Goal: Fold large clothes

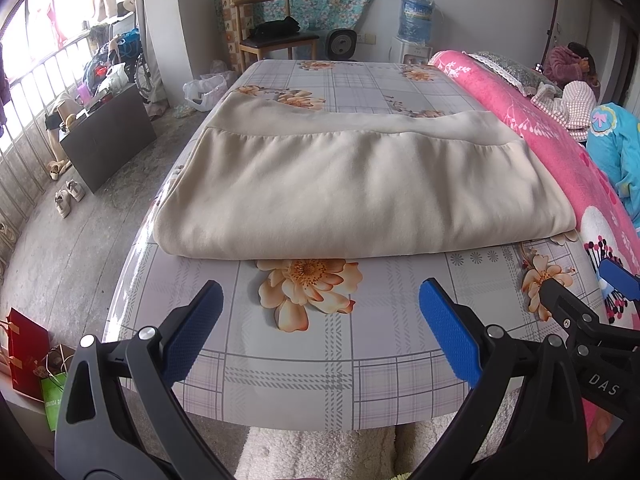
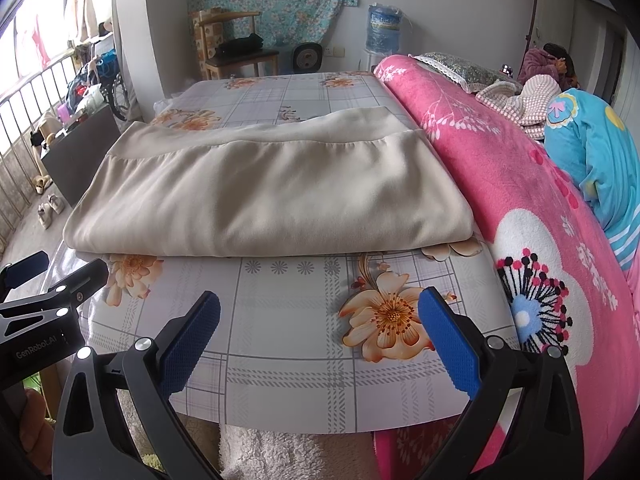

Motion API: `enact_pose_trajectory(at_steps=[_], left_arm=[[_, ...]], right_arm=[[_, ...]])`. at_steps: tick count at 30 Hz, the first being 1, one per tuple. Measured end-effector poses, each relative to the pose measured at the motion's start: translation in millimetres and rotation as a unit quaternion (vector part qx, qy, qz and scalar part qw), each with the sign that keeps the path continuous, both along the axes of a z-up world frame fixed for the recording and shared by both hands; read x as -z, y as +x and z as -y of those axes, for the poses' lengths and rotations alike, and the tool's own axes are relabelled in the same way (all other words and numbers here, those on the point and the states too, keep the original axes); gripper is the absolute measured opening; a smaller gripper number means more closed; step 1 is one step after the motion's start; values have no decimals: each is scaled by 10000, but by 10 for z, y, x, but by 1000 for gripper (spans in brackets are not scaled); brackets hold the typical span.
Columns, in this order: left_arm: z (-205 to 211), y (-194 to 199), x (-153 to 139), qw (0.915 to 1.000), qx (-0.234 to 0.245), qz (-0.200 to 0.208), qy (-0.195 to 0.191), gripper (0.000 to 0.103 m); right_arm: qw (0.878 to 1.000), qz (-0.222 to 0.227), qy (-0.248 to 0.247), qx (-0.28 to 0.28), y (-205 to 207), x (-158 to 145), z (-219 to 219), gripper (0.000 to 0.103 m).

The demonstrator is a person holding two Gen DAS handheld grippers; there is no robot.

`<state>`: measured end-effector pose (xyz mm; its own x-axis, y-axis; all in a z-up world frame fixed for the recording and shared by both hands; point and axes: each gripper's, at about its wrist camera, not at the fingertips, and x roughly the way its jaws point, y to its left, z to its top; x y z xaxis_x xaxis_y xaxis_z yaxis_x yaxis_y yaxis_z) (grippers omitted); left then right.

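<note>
Left wrist view shows the large beige folded cloth lying flat on the table's grey plaid flower-print covering, beside a pink fleece blanket. Left gripper and right gripper hover before it, jaws wide, holding nothing.

Beige garment, large, soft matte fabric. Folded into a broad rectangular stack, several layers thick, lying flat on the floral plaid tabletop. Near edge is a rounded fold running side to side. Far side shows a wide, smooth band past a gathered seam. Right end lies just beside the pink blanket.
</note>
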<state>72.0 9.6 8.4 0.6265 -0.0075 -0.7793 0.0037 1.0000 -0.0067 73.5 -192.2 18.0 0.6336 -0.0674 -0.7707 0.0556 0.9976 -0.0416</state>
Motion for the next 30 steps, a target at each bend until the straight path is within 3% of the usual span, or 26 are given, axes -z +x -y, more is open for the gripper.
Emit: enact_pose_trajectory(at_steps=[30], left_arm=[[-7, 5, -35, 10000, -9, 3, -3, 95]], right_arm=[[10000, -19, -2, -42, 11, 18, -4, 97]])
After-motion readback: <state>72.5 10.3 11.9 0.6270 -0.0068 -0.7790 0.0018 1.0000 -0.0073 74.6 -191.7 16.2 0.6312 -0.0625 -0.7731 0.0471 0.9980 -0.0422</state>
